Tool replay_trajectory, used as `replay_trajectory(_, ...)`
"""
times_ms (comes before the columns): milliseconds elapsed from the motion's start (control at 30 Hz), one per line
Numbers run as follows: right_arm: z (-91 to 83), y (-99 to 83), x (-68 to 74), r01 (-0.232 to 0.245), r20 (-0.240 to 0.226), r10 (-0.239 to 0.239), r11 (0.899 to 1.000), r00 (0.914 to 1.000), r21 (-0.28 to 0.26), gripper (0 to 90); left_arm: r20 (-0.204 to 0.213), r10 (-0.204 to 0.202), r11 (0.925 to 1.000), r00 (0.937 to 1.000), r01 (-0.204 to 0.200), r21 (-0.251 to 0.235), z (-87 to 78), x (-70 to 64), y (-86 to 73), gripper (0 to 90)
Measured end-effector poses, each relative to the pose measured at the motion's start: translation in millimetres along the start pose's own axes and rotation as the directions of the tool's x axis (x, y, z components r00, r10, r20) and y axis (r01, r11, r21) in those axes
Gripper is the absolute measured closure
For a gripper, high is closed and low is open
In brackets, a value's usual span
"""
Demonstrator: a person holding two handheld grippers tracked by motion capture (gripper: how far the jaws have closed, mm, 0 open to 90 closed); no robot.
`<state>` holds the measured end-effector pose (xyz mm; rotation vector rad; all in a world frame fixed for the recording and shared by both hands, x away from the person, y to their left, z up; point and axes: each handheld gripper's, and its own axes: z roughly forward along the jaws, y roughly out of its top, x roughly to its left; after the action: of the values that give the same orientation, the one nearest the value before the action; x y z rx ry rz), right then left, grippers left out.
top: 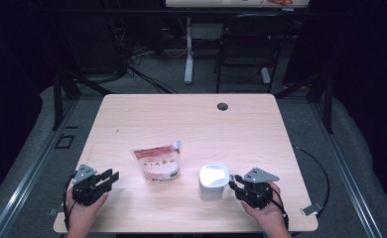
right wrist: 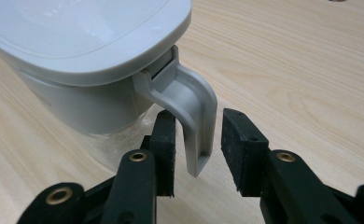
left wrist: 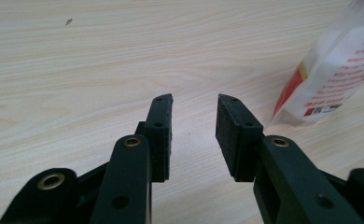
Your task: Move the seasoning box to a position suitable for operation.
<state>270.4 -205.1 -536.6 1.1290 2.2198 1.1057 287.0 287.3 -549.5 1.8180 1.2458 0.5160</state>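
A white plastic jug (top: 214,181) with a flat lid stands near the front of the wooden table (top: 191,119), on the person's right side. Its curved handle (right wrist: 195,116) sticks out toward the right gripper (top: 237,184). In the right gripper view, the 2 jaws are spread apart, with 1 on each side of the handle. They sit close to it but do not squeeze it yet, so the gripper holds nothing.

The left gripper (top: 109,177) rests low on the table, also spread open and holding nothing. A soft refill pouch (top: 158,161) with red print and a small spout lies flat just beside it, in the middle of the table.

The jug looks hard and smooth, so it could slip. The handle is thin and stiff, and that is the best place to grab it. If the jug is full it may be heavy and tip, so a firm squeeze in the middle of the handle seems wise.

The pouch looks floppy and light. It would bend if pinched in the middle, so its top edge near the spout is a better place to hold.
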Motion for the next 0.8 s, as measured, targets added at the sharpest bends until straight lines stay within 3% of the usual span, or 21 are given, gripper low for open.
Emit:
replay_trajectory(200, -12.7, 1.5, -0.9, -0.02, -0.042, 0.019, 1.0, 0.9989, -0.022, 60.3, -0.003, 0.003, 1.0, 1.0, -0.003, 0.0, 0.1, -0.7, 0.1, 66.3)
replay_trajectory(567, -27.3, 9.4, -8.4, 0.001, -0.056, -0.004, 0.999, 0.9984, -0.052, 43.1, 0.019, 0.015, 0.9998, 0.9997, -0.016, 0.009, -1.1, -1.1, 0.2, 64.2)
replay_trajectory(733, -31.6, 16.4, -13.5, -0.027, -0.06, 0.024, 0.998, 0.9979, -0.049, 43.3, 0.022, 0.025, 0.9996, 0.9994, -0.025, 0.01, -1.0, -2.2, 0.0, 63.9)
replay_trajectory(800, -34.8, 20.5, -14.9, -0.049, -0.076, 0.045, 0.997, 0.9961, -0.059, 49.5, 0.021, 0.029, 0.9995, 0.9994, -0.029, 0.013, -1.0, -2.2, 0.1, 63.9)
